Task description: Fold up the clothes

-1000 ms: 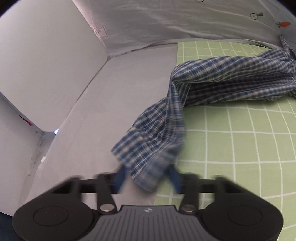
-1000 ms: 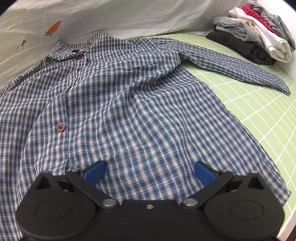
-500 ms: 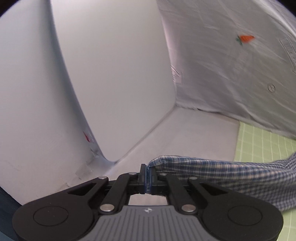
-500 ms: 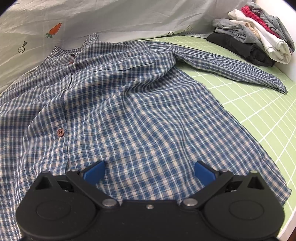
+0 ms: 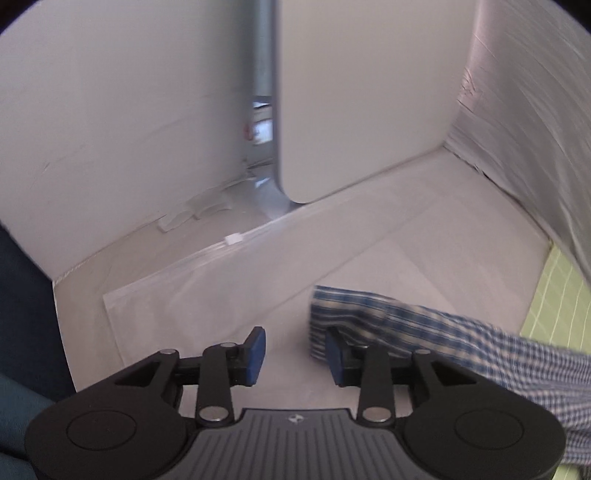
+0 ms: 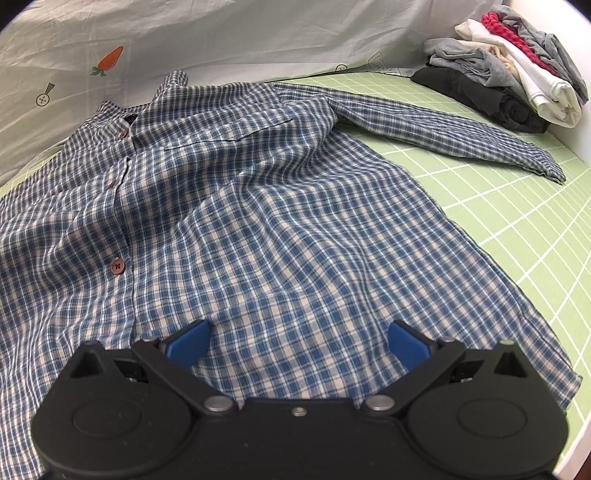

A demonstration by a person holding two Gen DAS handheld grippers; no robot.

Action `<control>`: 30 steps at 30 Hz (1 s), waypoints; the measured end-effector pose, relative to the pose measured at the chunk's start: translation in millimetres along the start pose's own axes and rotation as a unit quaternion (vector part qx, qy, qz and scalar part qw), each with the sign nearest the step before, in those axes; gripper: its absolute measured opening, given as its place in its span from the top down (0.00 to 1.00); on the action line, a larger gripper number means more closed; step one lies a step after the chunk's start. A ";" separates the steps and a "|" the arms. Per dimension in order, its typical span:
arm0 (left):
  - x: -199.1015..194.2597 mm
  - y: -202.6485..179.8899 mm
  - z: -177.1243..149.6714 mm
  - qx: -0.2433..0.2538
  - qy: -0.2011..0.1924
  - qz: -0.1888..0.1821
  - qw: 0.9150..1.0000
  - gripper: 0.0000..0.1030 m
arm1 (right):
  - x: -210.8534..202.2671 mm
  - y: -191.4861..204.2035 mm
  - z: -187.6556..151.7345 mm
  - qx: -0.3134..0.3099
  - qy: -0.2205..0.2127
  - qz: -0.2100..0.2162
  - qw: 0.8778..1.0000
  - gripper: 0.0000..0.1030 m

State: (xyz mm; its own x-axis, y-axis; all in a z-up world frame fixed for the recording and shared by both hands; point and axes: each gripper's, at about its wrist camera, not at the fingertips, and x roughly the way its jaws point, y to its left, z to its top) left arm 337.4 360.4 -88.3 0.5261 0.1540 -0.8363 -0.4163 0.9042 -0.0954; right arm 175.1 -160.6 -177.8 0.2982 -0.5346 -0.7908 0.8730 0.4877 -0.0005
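Plaid shirt [image 6: 280, 229] lies front-up, buttoned, spread flat on the green grid mat [image 6: 517, 206]. Long axis runs from the hem, nearest the right camera, up to the collar [image 6: 147, 107] at the far left, against the white sheet [image 6: 258, 33]. One sleeve [image 6: 443, 136] extends straight out toward the right, roughly crosswise to the body axis, its cuff pointing at the pile of folded clothes [image 6: 509, 81] in the far right corner but well apart from it.

Other sleeve, in the left wrist view: the sleeve cuff [image 5: 332, 314] lies off the mat on the white tabletop [image 5: 406, 229], its end pointing left, with the sleeve trailing back to the right. Image is blurred here.

Left tongs [image 5: 295, 354]: jaws opening, nothing between the pads; the cuff lies against the outer side of the right-hand finger. A clear zip bag [image 5: 207, 280] lies flat just beyond.

Right tongs [image 6: 297, 341]: spread wide, over the shirt near its hem, gripping nothing.
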 end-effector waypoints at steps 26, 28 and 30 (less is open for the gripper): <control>61.1 -65.4 40.3 0.001 -0.007 -0.005 1.000 0.33 | -0.2 2.6 0.3 0.008 -0.006 -0.006 1.000 0.00; 62.9 -57.1 34.8 -0.020 0.004 0.005 1.000 0.30 | -0.2 3.1 0.0 0.009 -0.008 -0.007 1.000 0.00; 65.0 -47.4 28.7 -0.051 0.014 0.001 0.999 0.28 | -0.3 3.6 -0.3 0.011 -0.009 -0.008 1.000 0.00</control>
State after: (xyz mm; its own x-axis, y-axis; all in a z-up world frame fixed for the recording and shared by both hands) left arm 412.6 339.0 -122.6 0.5058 0.1429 -0.8508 -0.4916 0.8581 -0.1482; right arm 178.1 -158.5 -177.7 0.2906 -0.5549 -0.7795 0.8860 0.4636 0.0002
